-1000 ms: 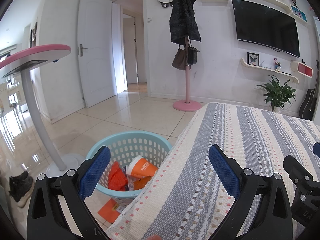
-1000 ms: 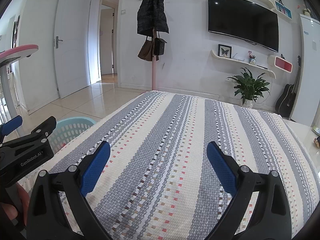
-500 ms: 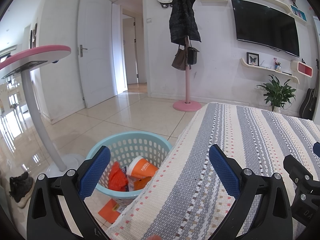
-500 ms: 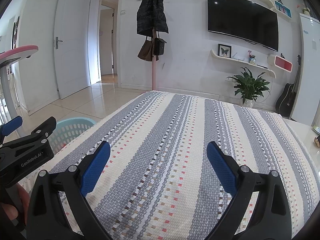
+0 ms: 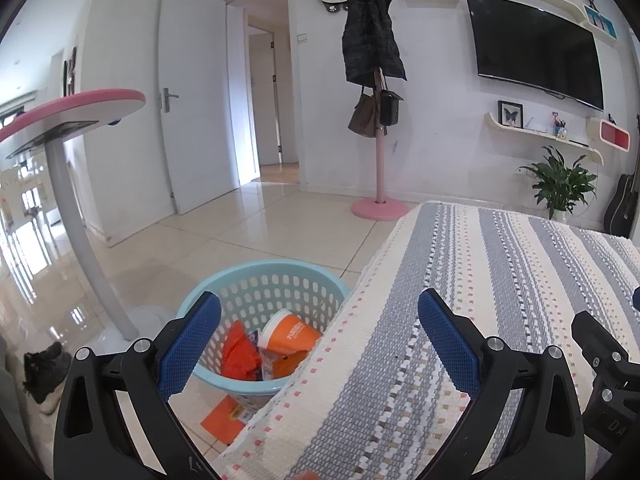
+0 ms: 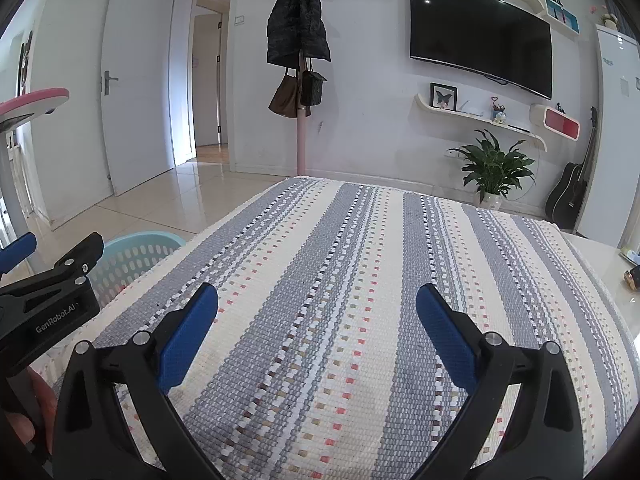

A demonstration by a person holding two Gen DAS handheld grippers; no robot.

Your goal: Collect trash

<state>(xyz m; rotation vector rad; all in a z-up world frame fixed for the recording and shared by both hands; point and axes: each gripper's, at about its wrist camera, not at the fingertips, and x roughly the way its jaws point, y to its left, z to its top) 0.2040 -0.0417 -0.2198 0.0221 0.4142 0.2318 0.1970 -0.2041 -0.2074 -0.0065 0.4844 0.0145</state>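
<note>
A light blue perforated basket [image 5: 256,280] stands on the floor beside the table's left edge, also seen as the basket [image 6: 132,256] in the right wrist view. Inside lie an orange and white cup [image 5: 288,334], a crumpled orange wrapper [image 5: 238,354] and an orange packet [image 5: 286,364]. An orange paper [image 5: 224,420] lies on the floor next to the basket. My left gripper [image 5: 318,342] is open and holds nothing, hovering over the table's left edge above the basket. My right gripper [image 6: 316,336] is open and holds nothing over the striped tablecloth [image 6: 360,280].
A pink-topped stand [image 5: 76,208] rises left of the basket, with a shoe [image 5: 44,368] near its base. A pink coat rack [image 5: 378,128], a potted plant [image 5: 560,184] and a guitar [image 5: 624,200] line the far wall. A hand [image 6: 28,412] holds the left gripper.
</note>
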